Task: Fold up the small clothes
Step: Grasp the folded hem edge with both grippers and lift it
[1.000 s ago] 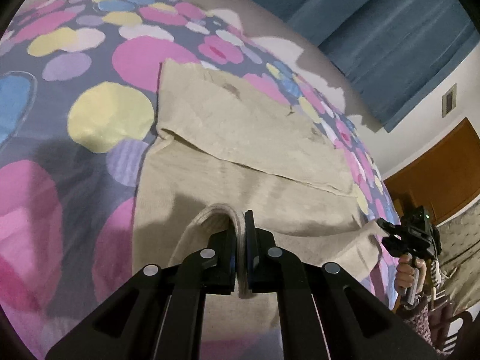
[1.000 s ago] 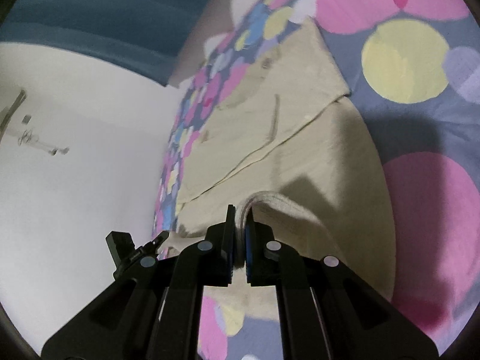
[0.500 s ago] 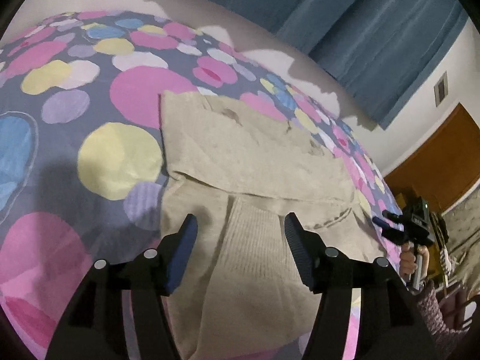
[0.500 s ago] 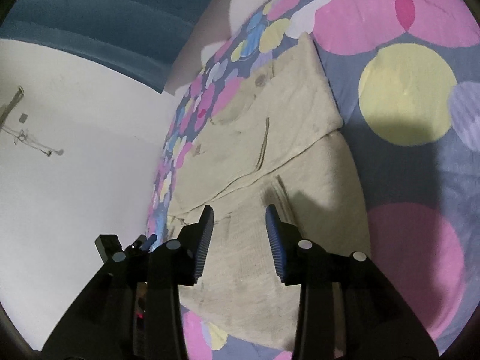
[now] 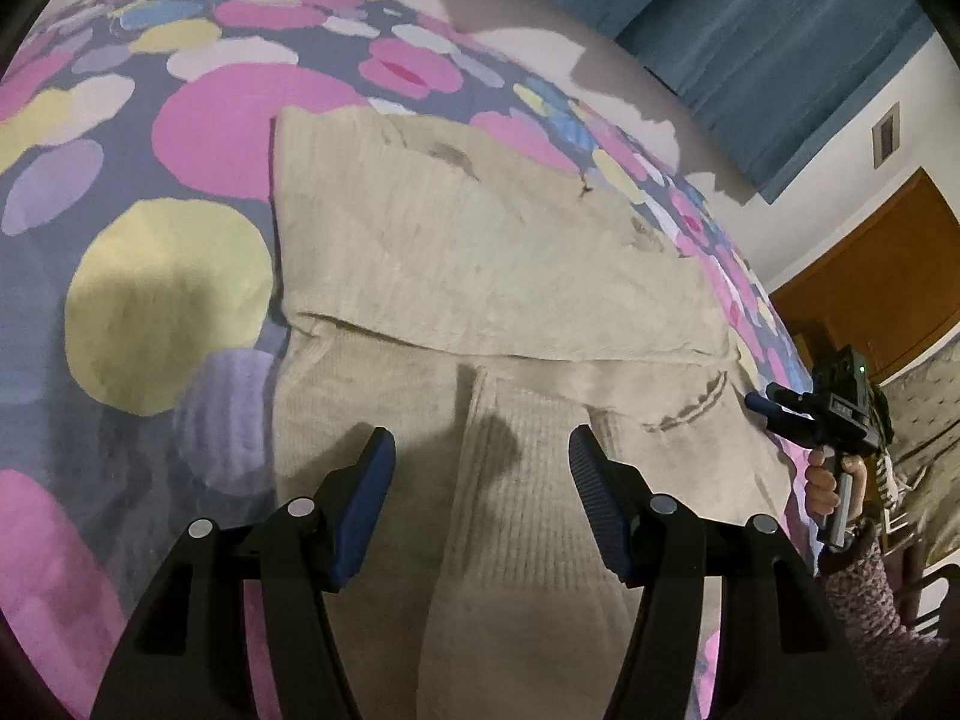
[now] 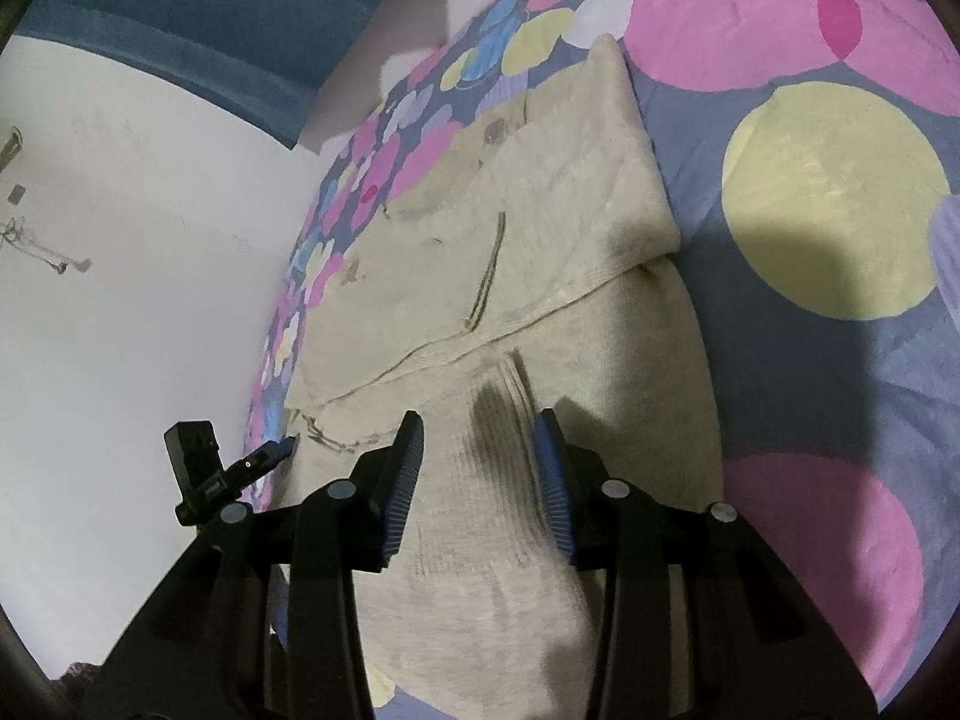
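A beige ribbed-knit garment [image 5: 480, 276] lies flat on the bedspread, partly folded. In the left wrist view its upper portion spreads toward 12 o'clock, its lower edge overlapping the rest as a flap across the middle. A ribbed sleeve [image 5: 528, 510] runs down the centre toward 6 o'clock, lying flat on top.

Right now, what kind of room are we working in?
Most likely a bedroom: a beige knit garment lies on a bed's polka-dot bedspread, with blue curtains and a wooden door behind.
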Demonstrator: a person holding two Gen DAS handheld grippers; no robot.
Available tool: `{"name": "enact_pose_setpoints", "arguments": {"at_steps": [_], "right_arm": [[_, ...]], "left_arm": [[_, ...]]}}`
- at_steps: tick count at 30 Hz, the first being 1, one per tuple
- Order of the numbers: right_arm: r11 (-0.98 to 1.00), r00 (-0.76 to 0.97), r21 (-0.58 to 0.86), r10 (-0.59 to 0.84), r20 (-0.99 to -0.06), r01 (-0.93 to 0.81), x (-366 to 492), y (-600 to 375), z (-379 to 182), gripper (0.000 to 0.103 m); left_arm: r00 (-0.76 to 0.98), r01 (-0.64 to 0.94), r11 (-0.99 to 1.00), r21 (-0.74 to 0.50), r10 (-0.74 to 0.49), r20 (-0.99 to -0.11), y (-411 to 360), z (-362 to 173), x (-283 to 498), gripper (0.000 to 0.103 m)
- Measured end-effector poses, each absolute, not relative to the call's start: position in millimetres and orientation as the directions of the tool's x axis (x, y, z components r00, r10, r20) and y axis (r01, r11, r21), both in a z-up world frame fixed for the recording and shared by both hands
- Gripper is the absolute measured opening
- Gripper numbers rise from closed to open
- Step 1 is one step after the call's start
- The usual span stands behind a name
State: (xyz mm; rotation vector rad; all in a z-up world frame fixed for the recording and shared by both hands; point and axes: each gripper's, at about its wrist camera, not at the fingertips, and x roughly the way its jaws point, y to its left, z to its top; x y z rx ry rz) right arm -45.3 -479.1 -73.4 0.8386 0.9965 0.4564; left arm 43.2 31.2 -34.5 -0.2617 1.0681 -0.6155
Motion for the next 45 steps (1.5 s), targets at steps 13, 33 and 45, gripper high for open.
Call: {"name": "enact_pose_setpoints", "arguments": {"at_steps": [13,33,45], "right_arm": [[0.625,0.450,0.780,0.695,-0.560,0.004,-41.1,-474.5,-77.8,0.044],[0.749,0.472,0.657,0.612,-0.635,-0.089,-45.0,-448.6,-60.0,0.006],[0.751,0.602,0.644,0.584,-0.544,-0.146,-42.2,-463.2,0.0,0.006]], "left_arm": [[0.287,0.400,0.787,-0.470,-0.595,-0.751,15.7,-36.3,51.8,0.054],[0.391,0.460,0.840,-0.289,-0.484,-0.783,-0.4,-20.7,35.4,0.005],[0.555,0.427,0.871,-0.244,-0.465,-0.690,8.0,38.4,38.5,0.005]]}}
